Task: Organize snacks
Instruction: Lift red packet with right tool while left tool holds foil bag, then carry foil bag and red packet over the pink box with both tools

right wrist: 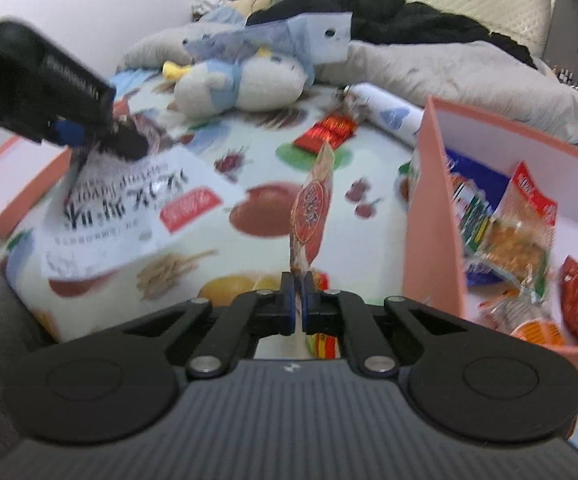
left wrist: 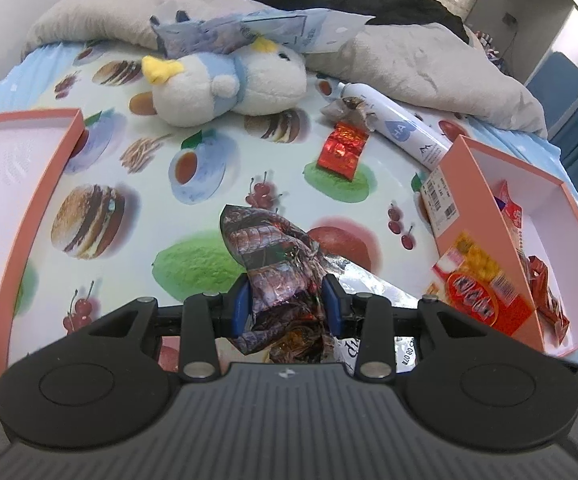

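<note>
My left gripper [left wrist: 287, 304] is shut on a dark crinkled snack packet [left wrist: 277, 256] and holds it above the food-print sheet [left wrist: 217, 160]. In the right wrist view the same gripper [right wrist: 89, 136] holds that packet with a white printed wrapper [right wrist: 129, 216] hanging under it. My right gripper [right wrist: 299, 292] is shut on a thin red-and-orange snack sachet [right wrist: 313, 212] that stands upright, just left of the pink box [right wrist: 429, 208]. That box holds several snack packs [right wrist: 517, 232] and also shows in the left wrist view [left wrist: 485, 208]. A red foil snack [left wrist: 343, 148] lies on the sheet.
A pink box lid [left wrist: 29, 208] lies at the left. A plush penguin [left wrist: 229, 84], a white spray can [left wrist: 401, 124], a brown wrapper [left wrist: 349, 110] and a grey blanket [left wrist: 429, 64] lie at the back. An orange snack box [left wrist: 481, 288] leans on the pink box.
</note>
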Motion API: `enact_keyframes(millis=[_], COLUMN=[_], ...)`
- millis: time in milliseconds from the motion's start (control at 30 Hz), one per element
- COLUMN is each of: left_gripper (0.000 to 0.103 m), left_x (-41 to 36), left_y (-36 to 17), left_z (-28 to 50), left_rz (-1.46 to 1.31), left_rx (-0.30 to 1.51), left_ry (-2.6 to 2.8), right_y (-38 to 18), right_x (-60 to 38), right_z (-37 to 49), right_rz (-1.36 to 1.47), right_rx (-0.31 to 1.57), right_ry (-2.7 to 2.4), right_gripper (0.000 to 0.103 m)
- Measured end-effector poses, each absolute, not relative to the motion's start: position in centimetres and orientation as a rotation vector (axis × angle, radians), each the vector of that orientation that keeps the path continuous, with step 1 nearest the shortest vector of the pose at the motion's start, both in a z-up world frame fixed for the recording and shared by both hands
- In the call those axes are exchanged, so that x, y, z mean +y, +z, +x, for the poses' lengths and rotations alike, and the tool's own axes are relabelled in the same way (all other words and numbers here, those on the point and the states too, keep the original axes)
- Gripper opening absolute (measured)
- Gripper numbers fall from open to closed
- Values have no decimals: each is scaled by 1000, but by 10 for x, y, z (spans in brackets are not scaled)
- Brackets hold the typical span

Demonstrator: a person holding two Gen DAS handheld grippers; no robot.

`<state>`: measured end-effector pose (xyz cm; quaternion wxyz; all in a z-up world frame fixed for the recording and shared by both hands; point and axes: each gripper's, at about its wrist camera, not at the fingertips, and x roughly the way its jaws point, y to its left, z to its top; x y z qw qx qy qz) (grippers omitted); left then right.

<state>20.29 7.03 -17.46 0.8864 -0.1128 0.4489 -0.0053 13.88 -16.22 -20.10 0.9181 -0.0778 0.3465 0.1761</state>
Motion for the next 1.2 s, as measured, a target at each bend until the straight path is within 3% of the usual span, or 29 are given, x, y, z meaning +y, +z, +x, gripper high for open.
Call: enact_keyframes(millis=[767, 1033, 1200], left_gripper=[43, 43, 43], left_x=[12, -45, -95], left_y=[-68, -19, -16], left_z=[226, 246, 266], left_rz=[-130, -88, -45], left_rx=[777, 694, 703], left_ry=[-133, -255, -325], right_y=[-74, -32, -32], right_x=[-216, -260, -296], right_z=[178, 194, 202], right_rz=[-2, 18, 37], right_rx=[558, 504, 546], right_ry=[292, 218, 161], right_gripper=[5, 4, 4])
